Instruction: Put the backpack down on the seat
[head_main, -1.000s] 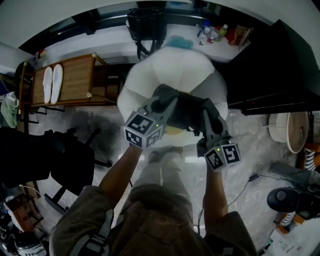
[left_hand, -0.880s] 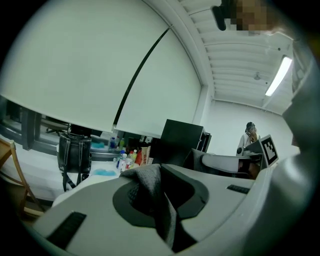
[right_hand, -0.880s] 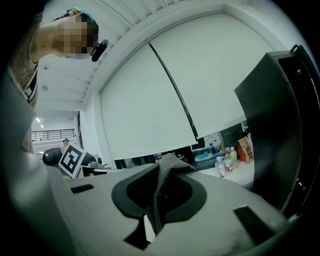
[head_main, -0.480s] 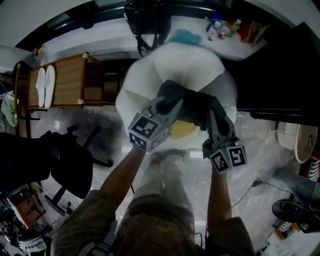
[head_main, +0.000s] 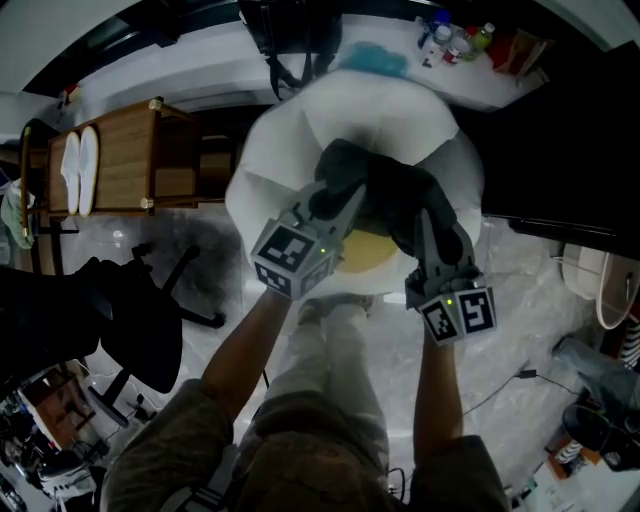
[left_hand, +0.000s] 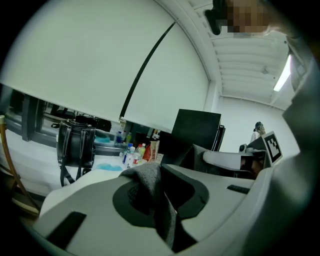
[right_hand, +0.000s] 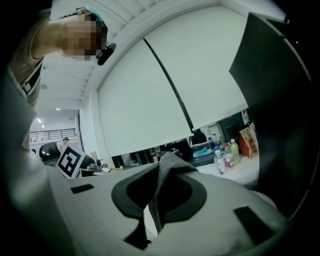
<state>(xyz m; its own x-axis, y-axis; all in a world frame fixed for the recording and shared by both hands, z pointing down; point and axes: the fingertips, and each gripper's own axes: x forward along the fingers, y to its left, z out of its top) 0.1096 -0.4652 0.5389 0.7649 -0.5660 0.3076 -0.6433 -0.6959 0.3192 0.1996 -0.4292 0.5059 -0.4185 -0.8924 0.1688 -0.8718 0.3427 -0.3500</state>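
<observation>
A dark grey backpack (head_main: 392, 195) hangs low over the round white seat (head_main: 270, 150), held from both sides. My left gripper (head_main: 335, 192) is shut on a fold of the backpack's grey fabric (left_hand: 150, 185) at its left side. At the bag's right side my right gripper (head_main: 433, 218) is shut on another grey fold (right_hand: 167, 180). A pale yellow patch (head_main: 365, 255) shows beneath the bag's near edge. Whether the bag touches the seat I cannot tell.
A black handbag (head_main: 290, 30) and several bottles (head_main: 455, 38) stand on the white counter behind the seat. A wooden rack (head_main: 130, 160) with white slippers is at the left, a black office chair (head_main: 100, 320) nearer left, a large black panel (head_main: 570, 120) at the right.
Both grippers have carried the backpack down and farther out over the white seat. Their grip on the fabric has not changed.
</observation>
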